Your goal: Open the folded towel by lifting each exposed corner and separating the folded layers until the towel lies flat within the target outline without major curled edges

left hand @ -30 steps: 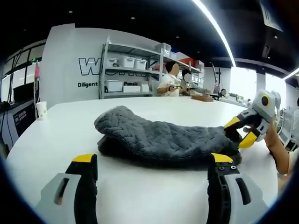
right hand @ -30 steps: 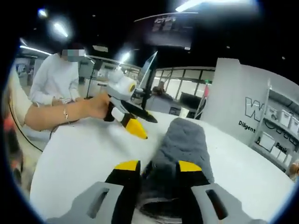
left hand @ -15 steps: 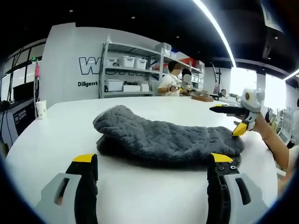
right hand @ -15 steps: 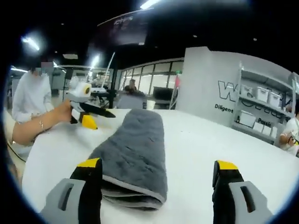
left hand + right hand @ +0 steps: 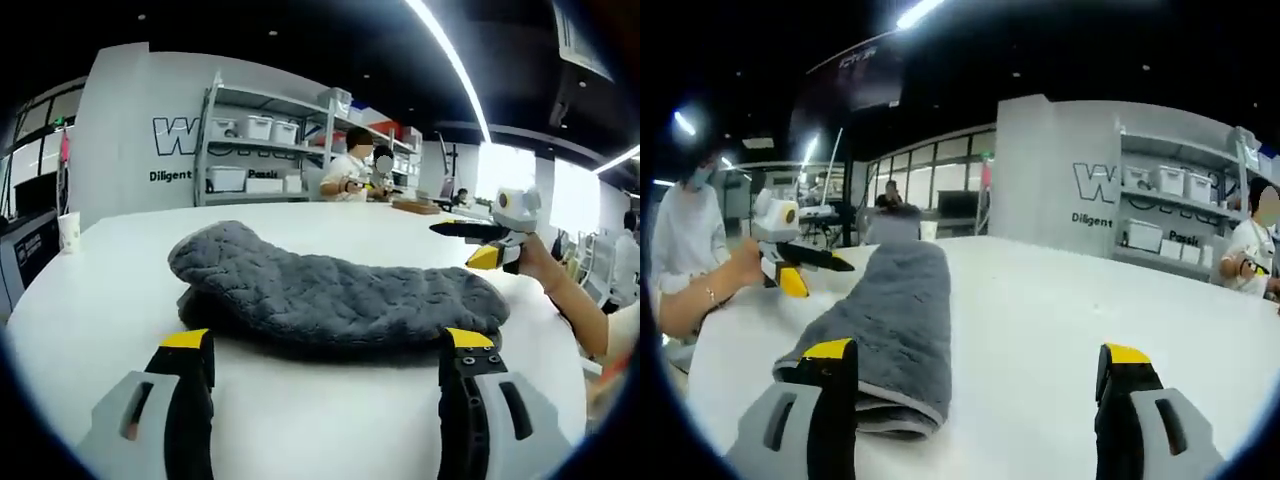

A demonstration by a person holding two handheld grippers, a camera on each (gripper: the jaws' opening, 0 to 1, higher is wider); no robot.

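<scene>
Since a second ago your right gripper (image 5: 968, 368) has let go of the towel end and backed away; its jaws now stand wide apart and hold nothing. The grey towel (image 5: 330, 298) still lies folded in a long roll on the white table (image 5: 330, 440), no outline visible. In the left gripper view its long axis runs straight across, just ahead of your left gripper (image 5: 325, 348), whose jaws are wide open and empty, apart from the cloth. In the right gripper view the towel (image 5: 890, 320) runs lengthwise away from you, its near folded end beside the left-hand jaw, off centre. Judgement: the right gripper is nearer an exposed end; shift it leftward to take a layer edge there.
</scene>
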